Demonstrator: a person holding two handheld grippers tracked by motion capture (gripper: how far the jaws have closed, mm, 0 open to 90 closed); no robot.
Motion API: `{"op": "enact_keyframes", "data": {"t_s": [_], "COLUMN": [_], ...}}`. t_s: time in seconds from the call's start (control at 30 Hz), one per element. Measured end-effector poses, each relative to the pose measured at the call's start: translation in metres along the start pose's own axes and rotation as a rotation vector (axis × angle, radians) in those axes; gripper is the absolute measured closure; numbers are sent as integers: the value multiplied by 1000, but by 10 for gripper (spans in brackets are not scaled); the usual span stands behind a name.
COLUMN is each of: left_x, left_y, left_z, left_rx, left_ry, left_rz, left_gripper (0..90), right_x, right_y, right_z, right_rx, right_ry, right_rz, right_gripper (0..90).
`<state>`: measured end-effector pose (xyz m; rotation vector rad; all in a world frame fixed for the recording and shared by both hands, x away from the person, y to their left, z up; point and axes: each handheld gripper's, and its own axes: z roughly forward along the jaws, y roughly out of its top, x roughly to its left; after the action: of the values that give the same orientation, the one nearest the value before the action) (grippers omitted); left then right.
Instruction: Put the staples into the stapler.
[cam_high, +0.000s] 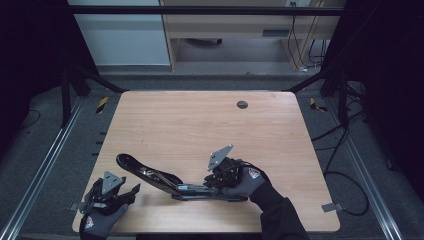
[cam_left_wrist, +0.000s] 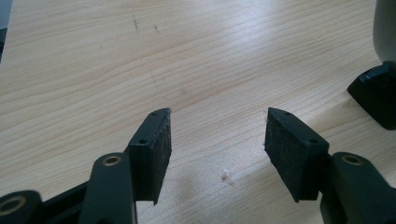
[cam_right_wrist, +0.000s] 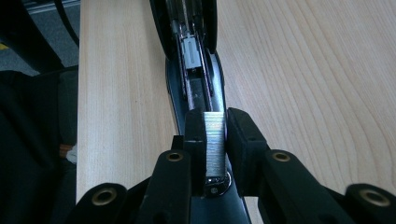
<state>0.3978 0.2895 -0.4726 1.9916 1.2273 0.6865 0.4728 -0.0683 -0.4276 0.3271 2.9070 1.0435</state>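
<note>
Pale wooden table (cam_high: 200, 125) with fine grain and rounded corners carries one black stapler (cam_high: 165, 180), long, glossy and opened flat near the front edge. One shiny block of metal staples (cam_right_wrist: 214, 140), with fine ribs, is pinched between the narrow jaws of the right gripper (cam_right_wrist: 215, 140) above the stapler channel. Left gripper (cam_left_wrist: 217, 140) rests apart, jaws wide, empty, felt-like pads (cam_left_wrist: 289, 149).

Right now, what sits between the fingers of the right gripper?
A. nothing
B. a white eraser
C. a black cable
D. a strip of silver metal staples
D: in the right gripper view, the right gripper has its fingers pressed on a strip of silver metal staples above the opened black stapler.
</note>
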Motion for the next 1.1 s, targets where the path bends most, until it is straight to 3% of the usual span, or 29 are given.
{"op": "enact_keyframes", "data": {"t_s": [1.1], "left_x": [0], "left_y": [0], "left_z": [0], "left_rx": [0], "left_ry": [0], "left_rz": [2], "left_gripper": [409], "right_x": [-2], "right_y": [-4], "right_z": [8], "right_rx": [29], "right_ry": [26], "right_rz": [-25], "right_gripper": [786]}}
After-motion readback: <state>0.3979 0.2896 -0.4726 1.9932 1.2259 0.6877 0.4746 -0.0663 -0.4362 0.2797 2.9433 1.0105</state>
